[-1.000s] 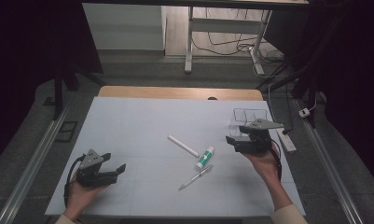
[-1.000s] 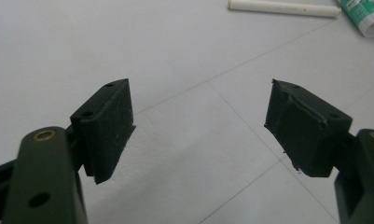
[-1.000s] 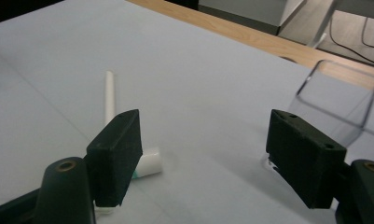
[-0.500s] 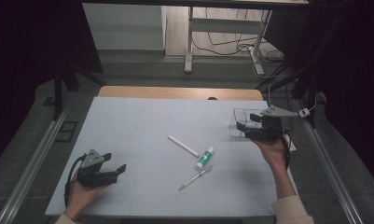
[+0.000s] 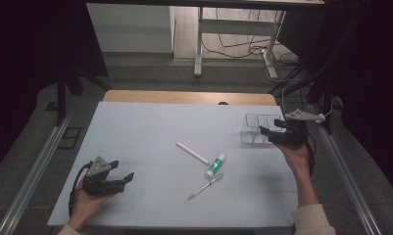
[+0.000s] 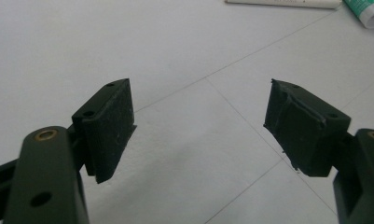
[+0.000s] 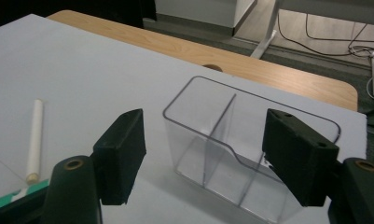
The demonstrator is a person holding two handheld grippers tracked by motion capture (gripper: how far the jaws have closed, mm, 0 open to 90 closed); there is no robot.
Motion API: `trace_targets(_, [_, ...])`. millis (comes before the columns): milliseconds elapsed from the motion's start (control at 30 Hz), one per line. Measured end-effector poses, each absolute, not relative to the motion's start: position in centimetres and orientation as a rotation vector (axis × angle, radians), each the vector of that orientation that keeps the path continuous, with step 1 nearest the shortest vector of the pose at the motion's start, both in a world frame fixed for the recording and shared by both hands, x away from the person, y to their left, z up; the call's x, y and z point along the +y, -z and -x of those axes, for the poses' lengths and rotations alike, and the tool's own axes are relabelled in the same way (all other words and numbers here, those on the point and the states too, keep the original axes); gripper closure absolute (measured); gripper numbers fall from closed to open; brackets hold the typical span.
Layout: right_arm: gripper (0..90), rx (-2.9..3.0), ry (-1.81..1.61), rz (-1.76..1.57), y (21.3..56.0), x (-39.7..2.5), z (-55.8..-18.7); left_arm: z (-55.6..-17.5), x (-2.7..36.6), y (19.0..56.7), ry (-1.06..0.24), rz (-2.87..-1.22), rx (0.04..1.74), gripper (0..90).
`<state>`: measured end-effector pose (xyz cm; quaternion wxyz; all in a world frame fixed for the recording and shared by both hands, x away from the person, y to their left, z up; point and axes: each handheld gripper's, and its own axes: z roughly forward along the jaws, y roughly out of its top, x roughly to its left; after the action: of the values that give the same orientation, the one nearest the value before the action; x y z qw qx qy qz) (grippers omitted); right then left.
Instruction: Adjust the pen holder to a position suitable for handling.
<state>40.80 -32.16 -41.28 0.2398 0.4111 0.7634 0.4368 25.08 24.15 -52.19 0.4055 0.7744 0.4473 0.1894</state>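
The fingers (image 7: pixel 121 156) of the right gripper (image 7: pixel 203 158) are seen spread wide in the right gripper view, with nothing clamped between them. A clear plastic organizer (image 7: pixel 240 144) stands between and just beyond them in the centre of that frame; it is upright and divided by a thin wall into two compartments. Whether either finger touches its wall cannot be told. In the high view the right gripper (image 5: pixel 270 131) is found at the right of the frame, held in the person's right hand (image 5: pixel 296 152), with the organizer (image 5: pixel 255 128) directly at its tips near the right edge of the tabletop (image 5: pixel 150 127).

The fingers (image 6: pixel 107 128) of the left gripper (image 6: pixel 198 126) are likewise released, wide apart, above bare white tabletop in the left gripper view. In the high view the left gripper (image 5: pixel 123 177) is seen at the lower left of the frame, gripped by the left hand (image 5: pixel 86 205), well apart from everything else.

In the middle of the high view three things are laid near one another: a white stick (image 5: pixel 192 152), a small green-and-white tube (image 5: pixel 215 165) just below and right of it, and a pen (image 5: pixel 205 186) below that. The stick (image 6: pixel 282 3) and the tube (image 6: pixel 366 10) are caught at the upper right edge of the left gripper view. The stick (image 7: pixel 34 140) is also seen at the left of the right gripper view.
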Motion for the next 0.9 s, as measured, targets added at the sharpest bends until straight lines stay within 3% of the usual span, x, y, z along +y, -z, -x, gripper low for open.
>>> trace_targets(900, [47.8, 2.051, -1.112, -1.268, 42.9, -35.8, -43.3, -25.3, 24.0, 52.4, -0.474, -1.974, 1.128, 24.2])
